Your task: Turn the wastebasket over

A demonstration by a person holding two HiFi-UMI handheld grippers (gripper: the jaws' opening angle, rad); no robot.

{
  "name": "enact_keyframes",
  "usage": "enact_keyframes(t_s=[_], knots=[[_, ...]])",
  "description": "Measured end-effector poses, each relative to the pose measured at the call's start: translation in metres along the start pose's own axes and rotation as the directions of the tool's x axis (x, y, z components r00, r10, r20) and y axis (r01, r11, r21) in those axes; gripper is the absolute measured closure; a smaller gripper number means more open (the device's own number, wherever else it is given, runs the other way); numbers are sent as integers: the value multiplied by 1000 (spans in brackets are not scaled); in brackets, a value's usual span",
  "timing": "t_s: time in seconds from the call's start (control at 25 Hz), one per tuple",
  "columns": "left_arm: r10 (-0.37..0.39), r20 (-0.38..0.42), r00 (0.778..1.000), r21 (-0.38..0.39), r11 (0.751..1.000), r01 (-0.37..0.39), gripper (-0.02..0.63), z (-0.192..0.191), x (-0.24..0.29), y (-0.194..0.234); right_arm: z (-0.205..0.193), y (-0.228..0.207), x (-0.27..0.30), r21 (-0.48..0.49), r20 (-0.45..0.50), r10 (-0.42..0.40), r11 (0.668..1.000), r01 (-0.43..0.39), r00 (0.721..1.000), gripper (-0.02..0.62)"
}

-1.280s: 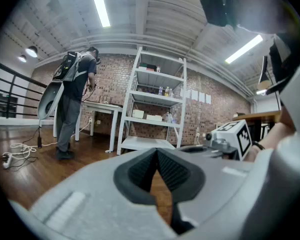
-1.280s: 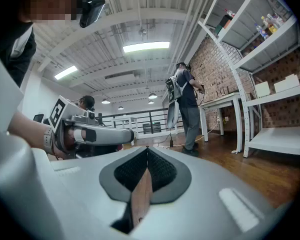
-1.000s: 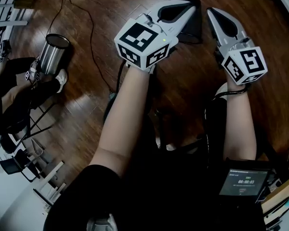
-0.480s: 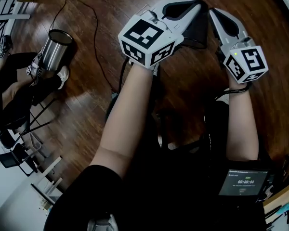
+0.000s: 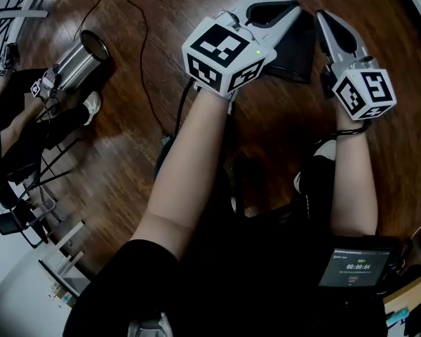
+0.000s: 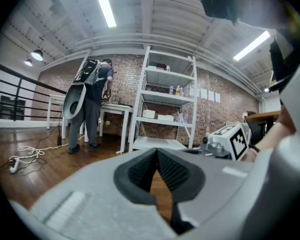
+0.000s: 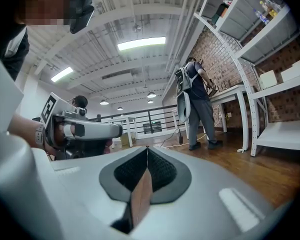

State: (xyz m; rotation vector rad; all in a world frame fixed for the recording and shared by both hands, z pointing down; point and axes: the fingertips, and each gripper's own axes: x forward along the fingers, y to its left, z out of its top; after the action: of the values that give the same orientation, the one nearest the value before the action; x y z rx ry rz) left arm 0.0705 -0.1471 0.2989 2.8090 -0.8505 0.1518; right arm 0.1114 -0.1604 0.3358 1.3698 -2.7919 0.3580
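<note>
In the head view a black wastebasket (image 5: 298, 48) stands on the brown wooden floor, its dark sloping side showing between my two grippers. My left gripper (image 5: 298, 7) reaches over its upper left edge with the jaw tips together. At the basket's right side is my right gripper (image 5: 324, 16), shut with nothing in it. Whether either one touches the basket I cannot tell. The left gripper view shows its jaws (image 6: 156, 151) meeting at the tip and my right gripper's marker cube (image 6: 235, 140) beyond. From the right gripper view (image 7: 147, 148) I see the left gripper (image 7: 85, 129) across from it.
A shiny metal cylinder bin (image 5: 77, 62) stands at the left beside another person's legs (image 5: 35, 128) and folding chairs. A black cable (image 5: 144, 69) crosses the floor. Ahead are white shelving (image 6: 165, 109), a white table and a standing person (image 6: 90, 104) with a backpack.
Both grippers have moved forward and a little lower. More of the black wastebasket now shows between them, and the right gripper sits closer to its side.
</note>
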Motion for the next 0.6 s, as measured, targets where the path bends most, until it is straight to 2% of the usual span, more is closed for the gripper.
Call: enact_keyframes(t_s=[0.32, 0.48, 0.6], knots=[[8, -5, 1000, 0, 1000, -8, 603, 6, -2, 13, -4, -7, 15, 34, -20, -7, 999, 8, 1000, 584], [1, -20, 1000, 25, 1000, -1, 603, 11, 4, 16, 6, -12, 25, -15, -31, 1, 1000, -1, 1000, 584], [-3, 1, 1000, -2, 1000, 3, 603, 19, 7, 17, 8, -13, 28, -24, -33, -2, 1000, 1, 999, 584]])
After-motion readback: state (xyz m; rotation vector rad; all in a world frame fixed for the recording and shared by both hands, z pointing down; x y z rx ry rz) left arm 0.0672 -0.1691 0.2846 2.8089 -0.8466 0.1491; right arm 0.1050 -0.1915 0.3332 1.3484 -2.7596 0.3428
